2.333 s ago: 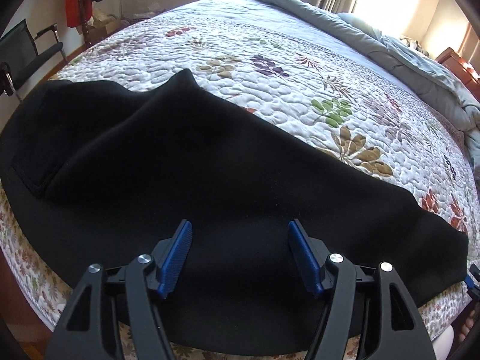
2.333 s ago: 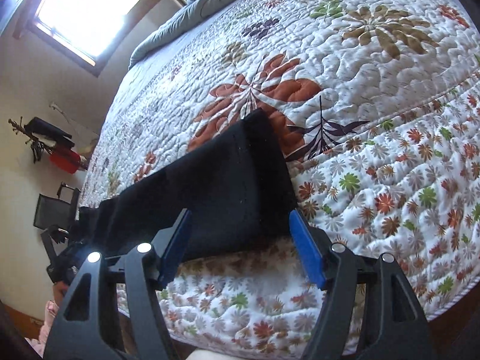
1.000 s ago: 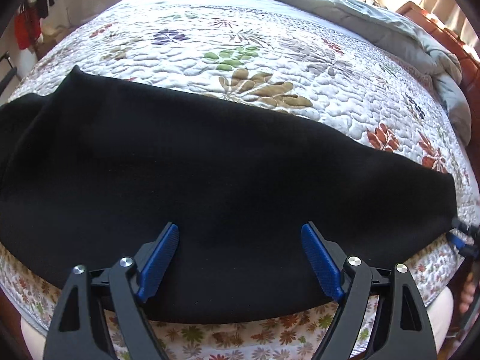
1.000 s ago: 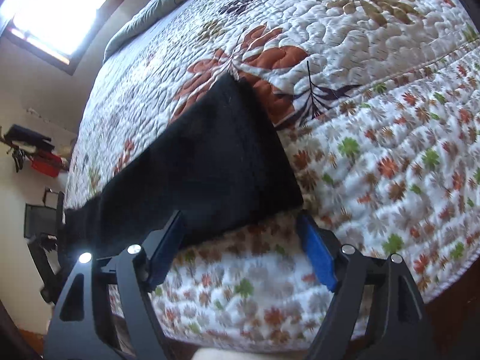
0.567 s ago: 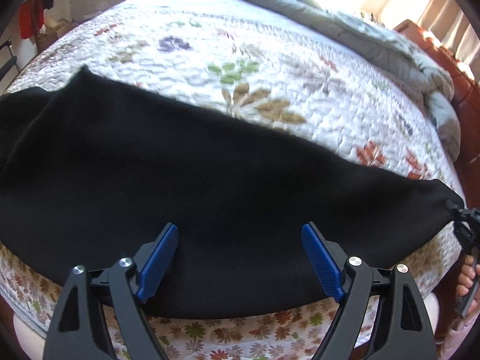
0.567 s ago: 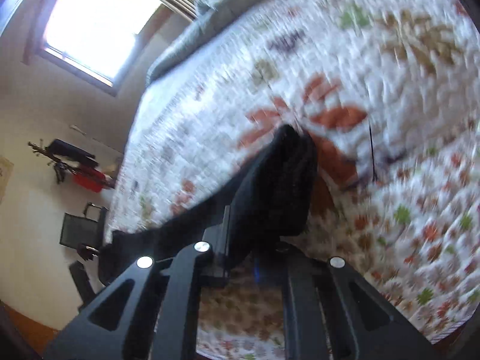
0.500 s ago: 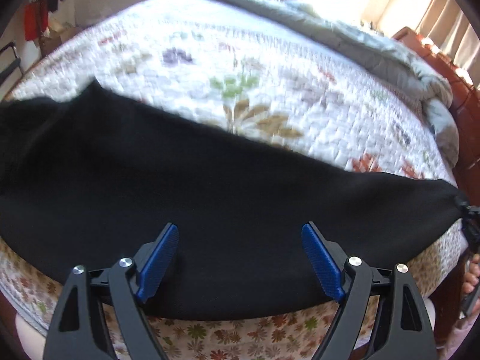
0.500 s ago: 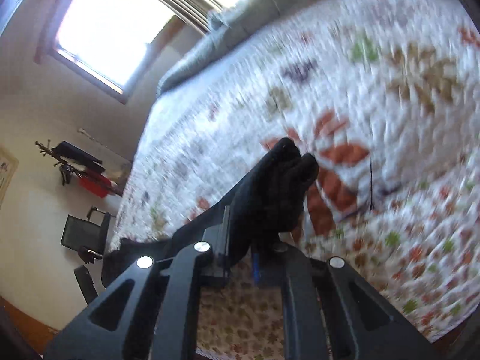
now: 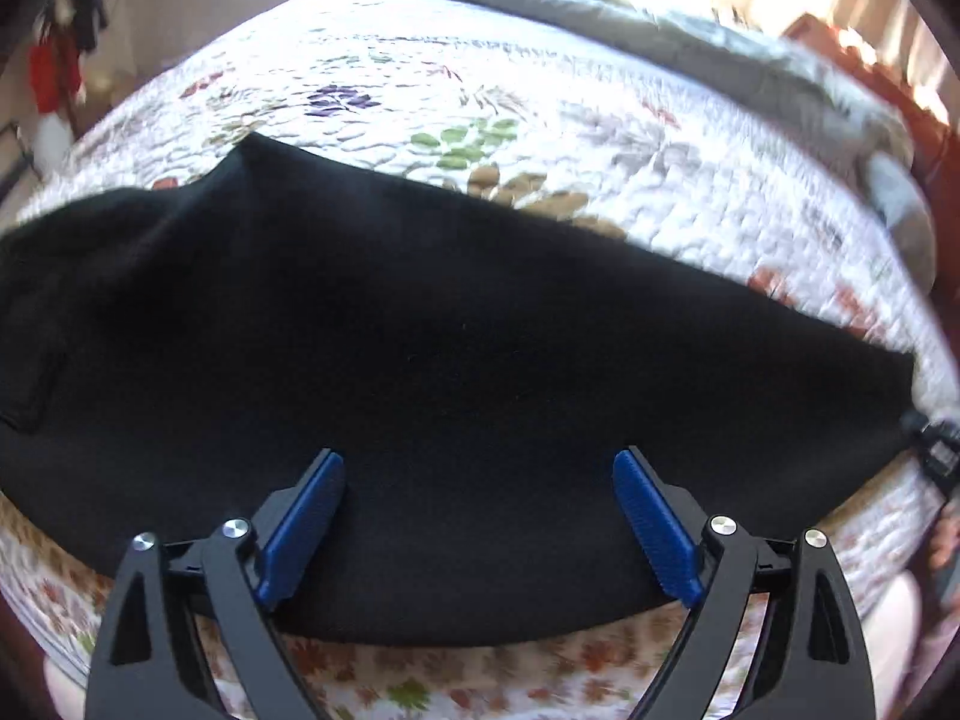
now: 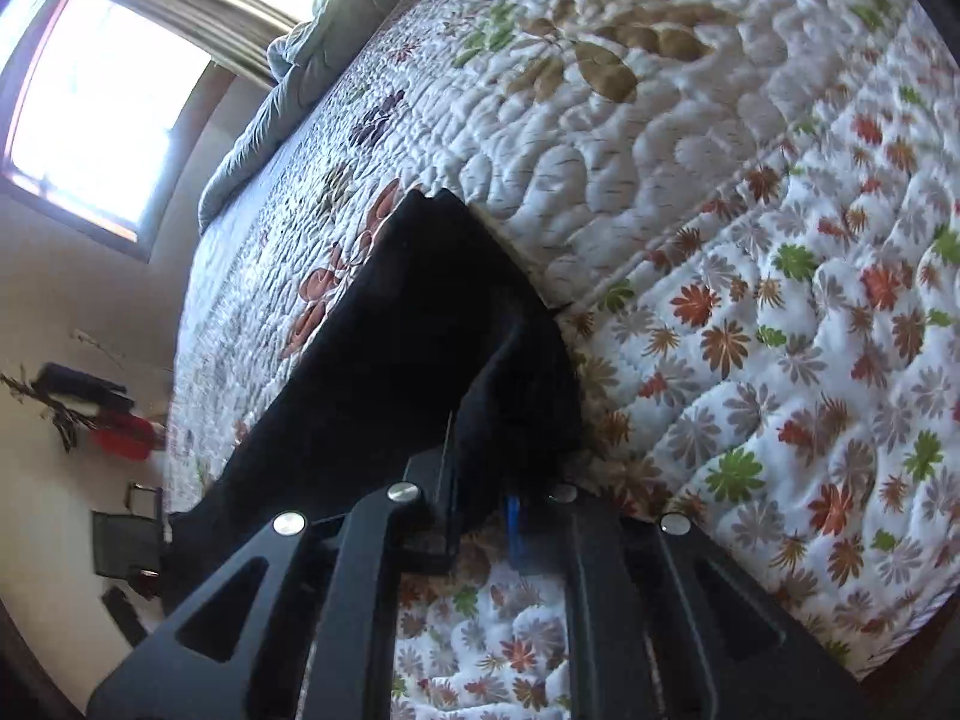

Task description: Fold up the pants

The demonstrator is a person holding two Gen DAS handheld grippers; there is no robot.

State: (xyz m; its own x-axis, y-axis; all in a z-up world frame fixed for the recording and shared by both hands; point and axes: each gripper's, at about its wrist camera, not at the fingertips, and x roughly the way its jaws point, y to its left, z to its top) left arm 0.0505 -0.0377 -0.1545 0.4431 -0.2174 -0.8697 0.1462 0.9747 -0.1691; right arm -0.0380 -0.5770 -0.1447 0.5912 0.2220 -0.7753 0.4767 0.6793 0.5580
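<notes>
Black pants [image 9: 450, 348] lie stretched lengthwise along the near edge of a flower-patterned quilt [image 9: 540, 108]. My left gripper [image 9: 477, 462] hovers over the middle of the pants. Its blue pads [image 9: 300, 516] stand wide apart and are still opening, with fabric beneath them but nothing pinched. My right gripper [image 10: 498, 480] is shut on the leg end of the pants [image 10: 390, 330], which bunches up and rises off the quilt [image 10: 720, 180] there. From the left wrist view, the right gripper [image 9: 933, 450] shows at the far right tip of the pants.
A rumpled grey duvet [image 9: 690, 30] lies along the far side of the bed. A coat stand with a red bag [image 9: 54, 78] and a black chair [image 10: 120, 546] stand by the wall. A bright window [image 10: 102, 108] is behind the bed. A person's knee [image 9: 894, 630] is at the bed's edge.
My right gripper closed on the leg end of the pants and raised it, so the fabric bunches. The left gripper's pads spread slightly wider, and its view swung a little to the left.
</notes>
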